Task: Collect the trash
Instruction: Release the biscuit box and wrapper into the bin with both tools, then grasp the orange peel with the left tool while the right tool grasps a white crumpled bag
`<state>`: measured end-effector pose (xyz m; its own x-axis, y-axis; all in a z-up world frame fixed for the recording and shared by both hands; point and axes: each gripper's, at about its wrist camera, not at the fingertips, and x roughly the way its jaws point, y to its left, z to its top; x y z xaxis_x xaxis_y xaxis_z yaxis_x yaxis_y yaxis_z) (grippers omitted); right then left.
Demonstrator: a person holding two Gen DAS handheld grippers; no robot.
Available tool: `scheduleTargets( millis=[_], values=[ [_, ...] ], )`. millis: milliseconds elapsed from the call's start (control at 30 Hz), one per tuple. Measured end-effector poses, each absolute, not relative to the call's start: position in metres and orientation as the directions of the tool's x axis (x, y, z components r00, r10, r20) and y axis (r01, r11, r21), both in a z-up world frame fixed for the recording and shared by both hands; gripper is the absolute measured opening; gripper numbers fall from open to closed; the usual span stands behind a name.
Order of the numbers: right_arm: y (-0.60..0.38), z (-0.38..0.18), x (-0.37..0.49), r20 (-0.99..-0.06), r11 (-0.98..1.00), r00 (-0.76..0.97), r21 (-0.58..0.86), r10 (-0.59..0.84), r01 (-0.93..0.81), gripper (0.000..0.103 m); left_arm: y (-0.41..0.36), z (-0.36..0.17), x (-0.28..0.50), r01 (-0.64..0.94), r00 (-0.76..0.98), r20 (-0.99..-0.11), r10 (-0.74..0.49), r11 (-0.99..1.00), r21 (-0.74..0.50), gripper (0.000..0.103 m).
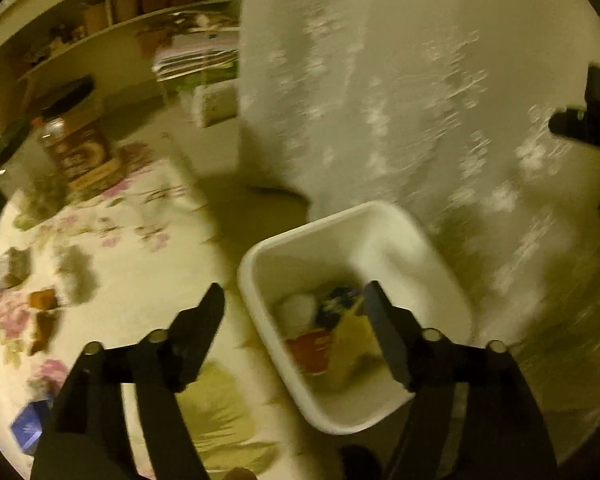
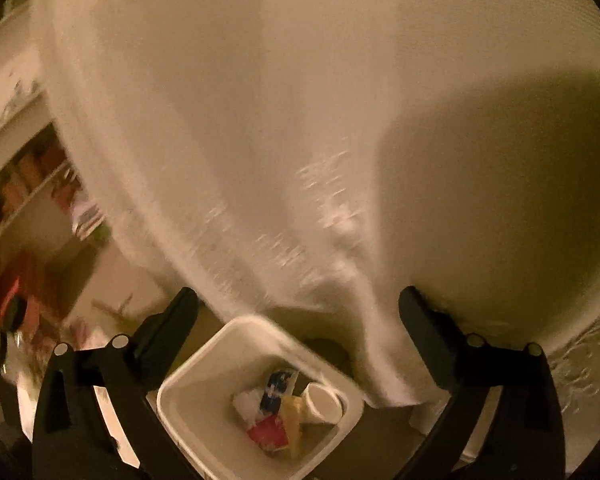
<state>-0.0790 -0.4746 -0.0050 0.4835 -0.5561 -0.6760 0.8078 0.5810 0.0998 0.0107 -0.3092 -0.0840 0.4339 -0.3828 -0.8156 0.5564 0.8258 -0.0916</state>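
Bin (image 1: pixel 324 248), white, square, open-topped, on floor between floral-clothed table (image 1: pixel 132 280) and lace curtain (image 1: pixel 400 100); landmark for all below. Inside bin: red wrapper (image 1: pixel 310 350), yellow wrapper (image 1: pixel 350 344), dark blue packet (image 1: pixel 338 300), white crumpled paper (image 1: pixel 298 308). Judged: drop-off point set beside table edge for short carries.

Left gripper (image 1: pixel 296 304) above bin's near corner, jaws spread wide, nothing between them. Right gripper (image 2: pixel 298 304) above bin, jaws at full spread, nothing held. Judged: both poised over bin for release, loads already inside.

Seen from left wrist only: trash remaining on table left of bin, namely brown scraps (image 1: pixel 44 312), blue packet (image 1: pixel 30 426), grey-blue wad (image 1: pixel 6 270); also bottle (image 1: pixel 54 136) and brown box (image 1: pixel 86 148) farther off; part of right gripper far right of bin.

Seen from right wrist only: paper cup (image 2: pixel 324 402) lying on its side inside bin, at wall nearest curtain. Both views blurred; labels unreadable.
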Motion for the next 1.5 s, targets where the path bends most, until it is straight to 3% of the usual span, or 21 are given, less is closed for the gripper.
scheduleTargets(
  millis=[200, 367, 633, 733, 833, 900, 1100, 1300, 1500],
  values=[
    [-0.415, -0.025, -0.025, -0.729, 0.750, 0.513, -0.002, -0.454, 0.661, 0.096, -0.237, -0.108, 0.035, 0.503, 0.460, -0.859, -0.224, 0.863, 0.044, 0.080],
    [-0.362, -0.045, 0.013, -0.790, 0.853, 0.527, 0.011, -0.313, 0.522, 0.096, -0.154, -0.125, 0.076, 0.390, 0.431, -0.894, -0.125, 0.919, 0.059, 0.080],
    [-0.306, -0.067, 0.054, -0.818, 0.908, 0.492, -0.085, -0.299, 0.410, 0.096, -0.068, -0.180, 0.142, 0.290, 0.272, -0.961, -0.061, 0.957, 0.022, 0.080],
    [-0.294, -0.076, 0.064, -0.827, 0.916, 0.478, -0.106, -0.297, 0.386, 0.096, -0.062, -0.197, 0.154, 0.313, 0.243, -0.967, -0.074, 0.950, 0.006, 0.068],
    [-0.284, -0.083, 0.073, -0.837, 0.925, 0.468, -0.110, -0.284, 0.365, 0.096, -0.062, -0.198, 0.158, 0.347, 0.251, -0.960, -0.126, 0.937, -0.032, 0.049],
    [-0.277, -0.090, 0.080, -0.844, 0.932, 0.462, -0.109, -0.270, 0.345, 0.096, -0.063, -0.196, 0.157, 0.365, 0.255, -0.956, -0.145, 0.930, -0.044, 0.025],
    [-0.248, -0.123, 0.098, -0.895, 0.966, 0.416, -0.057, -0.161, 0.252, 0.096, -0.047, -0.179, 0.138, 0.390, 0.247, -0.949, -0.194, 0.917, -0.086, 0.021],
    [-0.212, -0.148, 0.126, -0.928, 0.980, 0.372, 0.082, 0.009, 0.181, 0.096, 0.008, -0.121, 0.126, 0.254, 0.378, -0.909, -0.177, 0.964, -0.082, 0.021],
    [-0.163, -0.178, 0.186, -0.955, 0.987, 0.293, 0.087, 0.044, 0.135, 0.090, 0.055, -0.100, 0.112, 0.193, 0.443, -0.884, -0.147, 0.979, -0.066, 0.022]
  ],
)
